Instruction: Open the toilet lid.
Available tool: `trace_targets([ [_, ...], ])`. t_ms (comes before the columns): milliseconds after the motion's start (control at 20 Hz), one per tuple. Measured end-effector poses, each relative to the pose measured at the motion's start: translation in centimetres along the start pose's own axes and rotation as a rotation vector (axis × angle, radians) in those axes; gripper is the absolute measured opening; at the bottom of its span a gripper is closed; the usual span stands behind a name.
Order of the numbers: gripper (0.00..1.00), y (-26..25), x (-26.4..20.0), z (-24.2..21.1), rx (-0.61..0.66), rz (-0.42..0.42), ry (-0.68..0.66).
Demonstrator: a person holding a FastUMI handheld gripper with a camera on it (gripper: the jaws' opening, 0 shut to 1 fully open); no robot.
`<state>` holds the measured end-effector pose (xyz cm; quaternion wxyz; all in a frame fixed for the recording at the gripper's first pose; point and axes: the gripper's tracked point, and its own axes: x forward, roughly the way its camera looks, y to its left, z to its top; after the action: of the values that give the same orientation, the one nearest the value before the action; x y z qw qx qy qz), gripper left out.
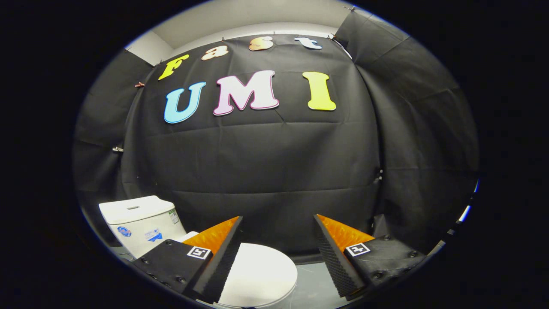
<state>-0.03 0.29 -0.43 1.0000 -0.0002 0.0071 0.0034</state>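
Note:
A white toilet stands low ahead of me, its lid (261,272) lying flat and shut over the bowl. The white tank (139,221) rises behind it, to the left of my left finger. My gripper (279,225) is open, with a wide gap between the fingers and nothing held. The left finger (223,257) overlaps the lid's left side in the picture; I cannot tell whether it touches. The right finger (336,257) is off to the right of the lid, over the floor.
Black cloth walls (266,163) close the booth behind the toilet and on both sides. A pale grey floor (311,285) shows to the right of the bowl, between the fingers.

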Motion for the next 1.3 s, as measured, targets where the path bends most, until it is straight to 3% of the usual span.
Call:
trace_targets([
  [250,0.98,0.0,-0.1,0.1,0.001,-0.004,0.022],
  [550,0.98,-0.5,-0.2,3.5,0.049,-0.007,0.04],
  [700,0.98,-1.6,-0.9,2.6,0.06,-0.004,0.076],
  [900,0.98,-3.0,-3.1,-1.0,0.076,-0.01,0.149],
  [1300,0.98,-3.9,-7.1,-14.3,0.193,-0.026,0.465],
])
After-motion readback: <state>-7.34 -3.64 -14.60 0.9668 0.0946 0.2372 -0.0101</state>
